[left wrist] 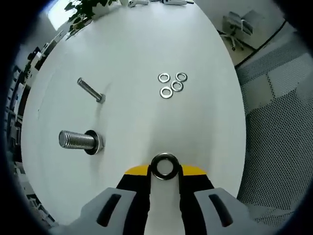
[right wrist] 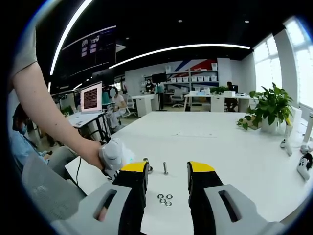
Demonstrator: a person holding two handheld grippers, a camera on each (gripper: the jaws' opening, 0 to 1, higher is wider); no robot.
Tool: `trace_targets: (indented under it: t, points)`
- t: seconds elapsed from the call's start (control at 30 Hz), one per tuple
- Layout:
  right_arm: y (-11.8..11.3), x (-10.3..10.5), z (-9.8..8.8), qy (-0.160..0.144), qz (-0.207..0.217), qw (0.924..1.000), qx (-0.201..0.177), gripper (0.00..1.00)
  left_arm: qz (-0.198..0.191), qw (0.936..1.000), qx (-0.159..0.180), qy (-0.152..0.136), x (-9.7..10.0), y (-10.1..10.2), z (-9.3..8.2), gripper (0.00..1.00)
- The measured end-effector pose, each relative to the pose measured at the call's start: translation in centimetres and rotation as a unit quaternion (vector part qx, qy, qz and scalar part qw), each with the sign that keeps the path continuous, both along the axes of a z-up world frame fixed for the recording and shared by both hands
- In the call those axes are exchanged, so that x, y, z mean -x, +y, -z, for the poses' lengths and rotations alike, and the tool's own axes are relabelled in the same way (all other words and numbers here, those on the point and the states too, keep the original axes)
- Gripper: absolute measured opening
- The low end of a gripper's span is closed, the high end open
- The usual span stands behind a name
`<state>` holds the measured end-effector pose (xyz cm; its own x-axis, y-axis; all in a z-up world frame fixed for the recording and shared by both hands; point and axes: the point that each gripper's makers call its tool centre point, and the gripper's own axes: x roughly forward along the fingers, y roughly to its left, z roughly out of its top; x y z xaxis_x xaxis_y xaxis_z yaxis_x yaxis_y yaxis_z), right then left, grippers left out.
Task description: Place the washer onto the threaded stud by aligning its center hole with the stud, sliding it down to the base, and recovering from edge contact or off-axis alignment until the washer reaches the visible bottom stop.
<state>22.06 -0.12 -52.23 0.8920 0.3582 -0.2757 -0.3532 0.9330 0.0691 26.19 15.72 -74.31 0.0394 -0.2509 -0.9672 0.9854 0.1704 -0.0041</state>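
On the white desk the large threaded stud stands up-left of the left hand-held gripper, which clamps the washer upright; the right hand-held gripper hangs unclenched, farther off; spare washers lie beyond.

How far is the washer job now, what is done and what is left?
Done: the left gripper is shut on one washer, lifted from the table. In hand: carrying it; the thick threaded stud stands apart, its thread bare. Left: aligning the hole and sliding down to the base. Four spare washers lie loose.
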Motion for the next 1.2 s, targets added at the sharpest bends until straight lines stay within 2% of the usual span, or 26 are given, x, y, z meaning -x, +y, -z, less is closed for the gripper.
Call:
trace_targets:
  t: [0.4, 0.43, 0.77, 1.2]
  points:
    - [0.0, 0.0, 0.0, 0.002, 0.000, 1.0000, -0.002, 0.34, -0.005, 0.9999, 0.002, -0.009, -0.7, 0.4, -0.6, 0.19]
    - [0.0, 0.0, 0.1, 0.002, 0.000, 1.0000, -0.003, 0.34, -0.001, 0.9998, 0.002, -0.019, -1.0, 0.5, -0.8, 0.19]
    - [0.0, 0.0, 0.1, 0.003, -0.002, 1.0000, -0.004, 0.34, 0.008, 0.9987, 0.014, -0.048, -2.9, 0.7, -3.3, 0.19]
    - [-0.2, 0.0, 0.0, 0.000, 0.004, 1.0000, -0.004, 0.34, 0.025, 0.9953, 0.019, -0.092, -6.6, -0.2, -6.7, 0.19]
